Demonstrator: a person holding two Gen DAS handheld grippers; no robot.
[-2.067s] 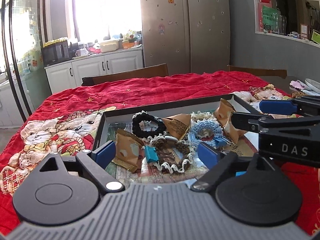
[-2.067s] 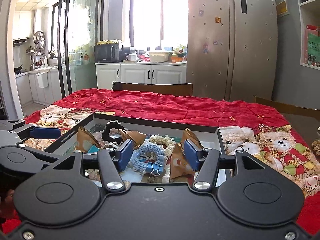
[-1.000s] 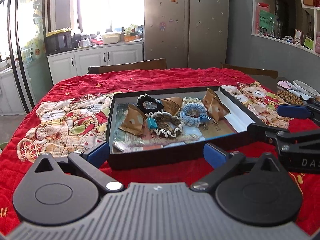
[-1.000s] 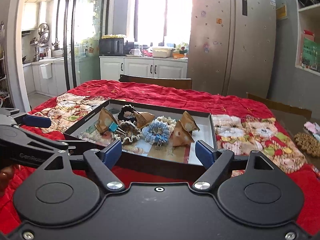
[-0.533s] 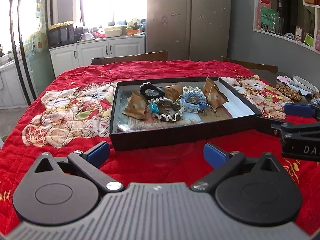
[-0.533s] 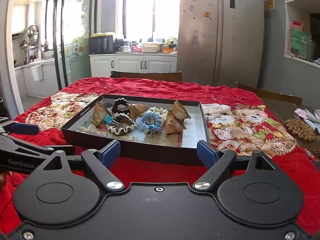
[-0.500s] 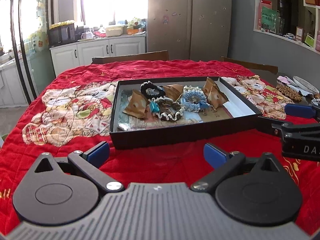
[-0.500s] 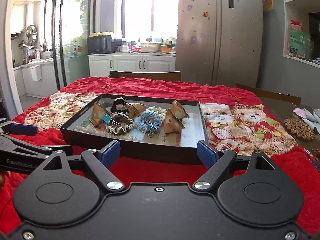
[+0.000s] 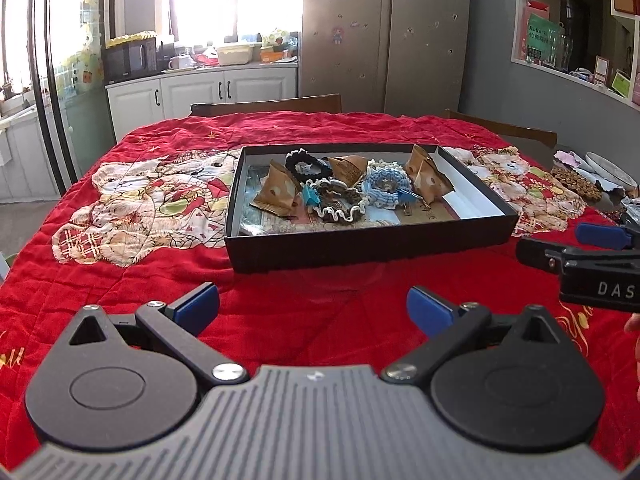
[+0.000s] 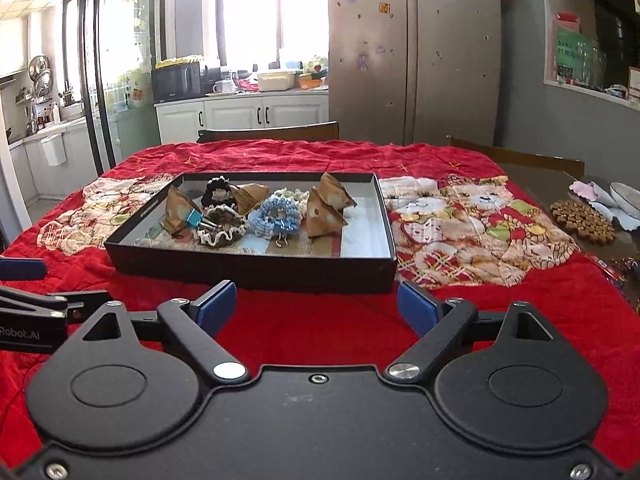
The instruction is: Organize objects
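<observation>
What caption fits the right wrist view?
Open right gripper faces a black tray of scrunchies, binder clips and brown packets on a red quilted tablecloth.

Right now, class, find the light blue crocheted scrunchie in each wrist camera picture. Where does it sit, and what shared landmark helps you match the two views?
Left wrist view: the blue scrunchie lies right of centre inside the black tray.
Right wrist view: the blue scrunchie lies near the tray's middle.
Shared landmark: the steel fridge behind the table.

Home kitchen: fridge [image 10: 412,52], microwave [image 10: 176,80]
</observation>
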